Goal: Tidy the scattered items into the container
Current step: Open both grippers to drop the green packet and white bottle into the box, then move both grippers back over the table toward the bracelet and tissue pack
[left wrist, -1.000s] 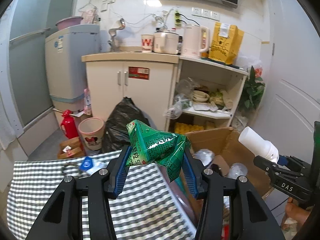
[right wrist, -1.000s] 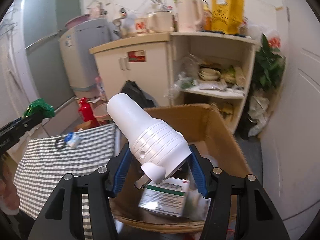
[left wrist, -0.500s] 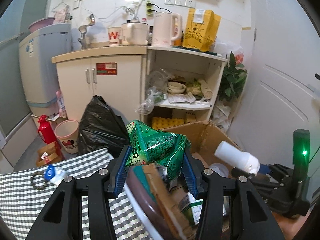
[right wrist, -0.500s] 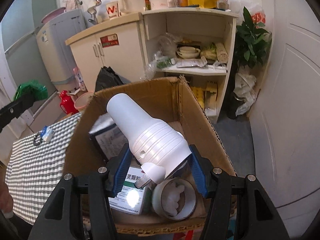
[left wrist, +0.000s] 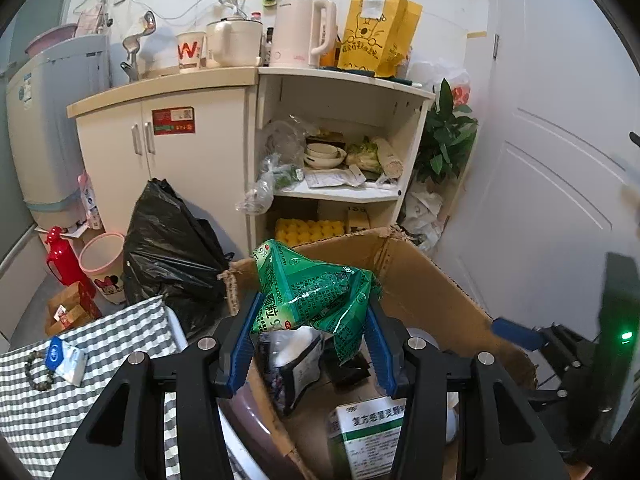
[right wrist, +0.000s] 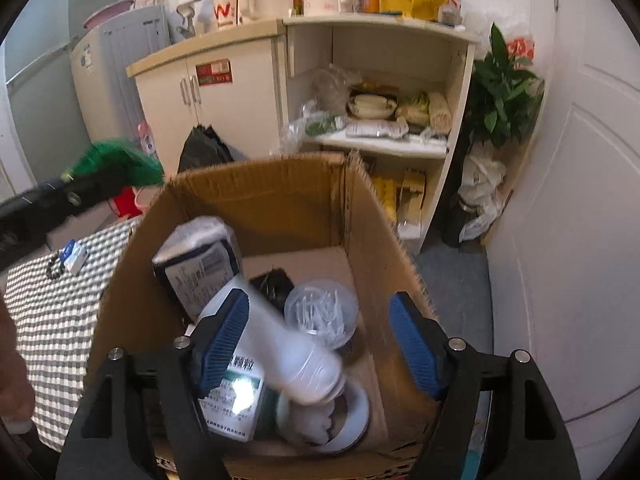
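Now my left hand-held gripper (left wrist: 308, 344) is pinching a green packet (left wrist: 310, 294) over the cardboard box (right wrist: 256, 200); my right hand-held gripper (right wrist: 320, 346) is gaping open (white bottle (right wrist: 298, 356) blurred below).

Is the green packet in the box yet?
Not yet. The left gripper is shut on the green packet, holding it above the open cardboard box; it isn't resting on anything inside.

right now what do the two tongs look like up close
Both tongs, left and right, are matte black angular frames with silver screw heads. The fingers carry ribbed blue pads. From the left view, the right unit's body shows a small green light.
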The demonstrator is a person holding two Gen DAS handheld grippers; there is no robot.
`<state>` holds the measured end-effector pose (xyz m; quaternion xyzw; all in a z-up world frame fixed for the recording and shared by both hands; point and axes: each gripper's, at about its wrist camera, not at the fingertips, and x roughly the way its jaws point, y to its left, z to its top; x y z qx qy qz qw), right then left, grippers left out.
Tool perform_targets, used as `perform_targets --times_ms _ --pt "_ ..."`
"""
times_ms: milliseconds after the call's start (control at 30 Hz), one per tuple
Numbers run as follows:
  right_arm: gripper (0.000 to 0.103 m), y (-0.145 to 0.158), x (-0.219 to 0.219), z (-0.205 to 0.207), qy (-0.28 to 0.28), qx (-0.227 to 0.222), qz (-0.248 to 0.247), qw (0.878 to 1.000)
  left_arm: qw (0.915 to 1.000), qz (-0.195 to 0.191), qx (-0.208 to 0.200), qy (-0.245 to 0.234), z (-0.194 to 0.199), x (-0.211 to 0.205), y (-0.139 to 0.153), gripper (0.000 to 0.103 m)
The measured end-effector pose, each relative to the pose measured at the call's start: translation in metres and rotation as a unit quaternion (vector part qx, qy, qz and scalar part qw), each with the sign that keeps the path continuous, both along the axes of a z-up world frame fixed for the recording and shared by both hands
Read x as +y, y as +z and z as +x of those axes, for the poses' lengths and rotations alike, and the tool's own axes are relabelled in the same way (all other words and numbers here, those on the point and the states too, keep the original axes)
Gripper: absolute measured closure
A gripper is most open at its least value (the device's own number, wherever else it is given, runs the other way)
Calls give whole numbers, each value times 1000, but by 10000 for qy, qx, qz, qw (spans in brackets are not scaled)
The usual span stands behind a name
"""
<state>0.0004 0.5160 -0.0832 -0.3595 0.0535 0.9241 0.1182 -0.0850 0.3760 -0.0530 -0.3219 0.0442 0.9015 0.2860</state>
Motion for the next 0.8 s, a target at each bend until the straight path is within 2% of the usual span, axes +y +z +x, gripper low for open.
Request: perform_targets --times_ms 167,333,400,467,533,600,800 --pt "30 9 10 3 -236 174 49 9996 9998 -51 -108 -138 -1 13 -9 52" --pt "29 8 13 2 -268 140 12 9995 9992 -138 -249 -283 -3 24 -18 51" --pt "29 8 14 3 -264 144 -15 9995 9987 -184 -317 -345 -4 28 -22 46" --pt "29 9 15 4 -295 176 -4 9994 9986 -203 -342 -342 -4 29 -23 18" --pt "28 11 14 7 -326 207 10 9993 9994 -122 -242 -228 -2 25 -20 11" --pt "28 13 15 9 -350 233 28 9991 9993 20 -274 -267 -1 21 -15 11" --pt "26 21 7 13 -337 359 7 9988 9997 39 -139 -192 4 11 -2 11"
